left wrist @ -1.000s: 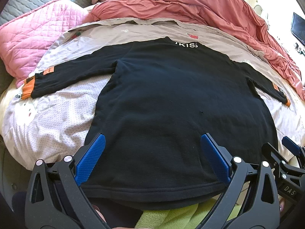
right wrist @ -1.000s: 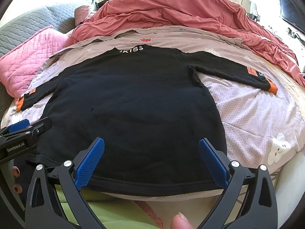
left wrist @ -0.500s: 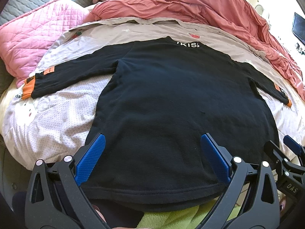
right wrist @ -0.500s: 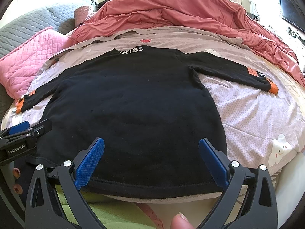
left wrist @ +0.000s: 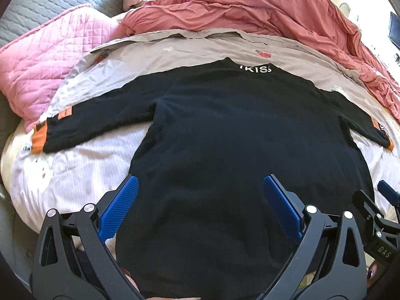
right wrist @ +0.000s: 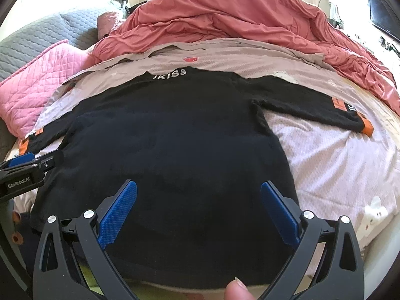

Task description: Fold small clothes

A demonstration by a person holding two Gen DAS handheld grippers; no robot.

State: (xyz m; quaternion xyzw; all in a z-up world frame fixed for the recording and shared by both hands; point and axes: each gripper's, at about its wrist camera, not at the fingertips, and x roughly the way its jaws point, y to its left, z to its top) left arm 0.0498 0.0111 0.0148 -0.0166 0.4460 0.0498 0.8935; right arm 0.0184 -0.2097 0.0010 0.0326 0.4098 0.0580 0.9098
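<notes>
A small black long-sleeved top [left wrist: 237,137] with white lettering at the collar and orange cuffs lies flat on the bed, sleeves spread out to both sides. It also shows in the right wrist view [right wrist: 175,145]. My left gripper [left wrist: 200,207] is open over the hem's left part, jaws wide apart and empty. My right gripper [right wrist: 200,210] is open over the hem's right part, also empty. Each gripper shows at the edge of the other's view.
The top lies on a pale pink patterned sheet [right wrist: 337,165]. A red duvet [left wrist: 262,7] is bunched up behind it. A pink quilted pillow [left wrist: 50,67] and a grey quilted one [left wrist: 45,2] lie at the far left. The bed's near edge runs just under the hem.
Both grippers have moved a little forward and lower over the hem, so the green cloth below it has almost left view. The top has not moved.
</notes>
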